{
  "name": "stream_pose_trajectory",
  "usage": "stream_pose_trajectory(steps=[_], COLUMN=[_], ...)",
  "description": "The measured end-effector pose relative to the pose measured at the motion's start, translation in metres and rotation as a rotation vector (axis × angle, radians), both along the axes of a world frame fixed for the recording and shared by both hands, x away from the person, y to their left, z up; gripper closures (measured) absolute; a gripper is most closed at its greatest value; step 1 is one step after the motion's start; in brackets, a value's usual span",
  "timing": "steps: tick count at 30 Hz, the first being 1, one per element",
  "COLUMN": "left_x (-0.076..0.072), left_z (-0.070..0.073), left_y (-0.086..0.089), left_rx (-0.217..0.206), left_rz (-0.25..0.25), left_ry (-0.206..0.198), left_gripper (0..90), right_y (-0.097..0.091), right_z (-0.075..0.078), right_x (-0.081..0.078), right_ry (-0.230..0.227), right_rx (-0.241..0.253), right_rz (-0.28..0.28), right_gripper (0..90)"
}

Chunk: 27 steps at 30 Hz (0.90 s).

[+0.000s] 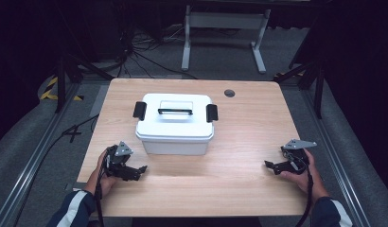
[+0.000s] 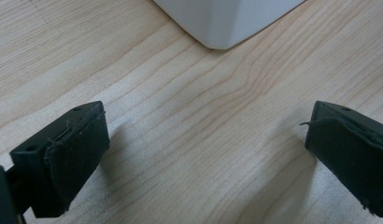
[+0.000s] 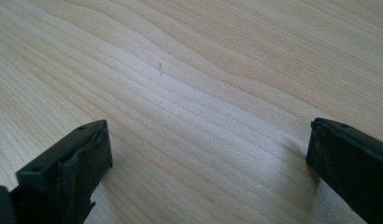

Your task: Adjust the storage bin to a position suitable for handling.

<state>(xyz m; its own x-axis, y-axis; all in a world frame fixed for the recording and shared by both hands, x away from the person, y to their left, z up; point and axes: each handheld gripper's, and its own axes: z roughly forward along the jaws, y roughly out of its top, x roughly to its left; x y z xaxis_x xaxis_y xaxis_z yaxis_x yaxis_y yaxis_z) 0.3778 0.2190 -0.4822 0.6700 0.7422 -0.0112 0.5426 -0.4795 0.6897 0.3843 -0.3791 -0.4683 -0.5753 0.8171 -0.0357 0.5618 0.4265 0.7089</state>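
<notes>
I keep both jaws wide, nothing between: white box ahead of left gripper, well apart from right gripper.

A lab or studio: black curtains, floor cables, metal rails around a wooden table.

The high view looks forward and down from above the person's side onto the whole light wooden table. Each gripper view sits low and close over that tabletop — the left one also catches a corner of the white lidded plastic box that stands mid-table.
</notes>
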Motion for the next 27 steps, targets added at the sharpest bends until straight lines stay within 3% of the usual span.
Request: stream_pose_trajectory(steps=[7, 14, 17, 20, 23, 27], left_x=[-0.003, -0.001, 0.000, 0.000, 0.000, -0.001], left_z=[0.000, 0.000, 0.000, 0.000, -0.001, -0.001], left_y=[0.001, 0.003, 0.004, 0.004, 0.005, 0.008], left_rx=[0.006, -0.002, 0.000, 0.000, -0.011, -0.006], left_rz=[-0.022, -0.078, -0.095, -0.099, -0.098, -0.100], left_ry=[0.000, 0.009, 0.013, 0.013, 0.003, -0.002], left_gripper=[0.5, 0.4, 0.2, 0.2, 0.5, 0.6], right_y=[0.000, 0.000, 0.000, -0.001, -0.001, 0.001], right_z=[0.000, 0.001, 0.003, 0.005, 0.011, 0.015], right_x=[0.000, 0.001, 0.001, 0.000, -0.003, -0.003], right_ry=[0.000, 0.005, 0.031, 0.035, 0.044, 0.065], right_rx=[-0.001, -0.006, -0.020, -0.023, -0.040, -0.056], right_rz=[-0.002, 0.010, 0.027, 0.042, 0.096, 0.117], right_gripper=[0.3, 0.3, 1.8, 5.2, 24.0, 29.5])
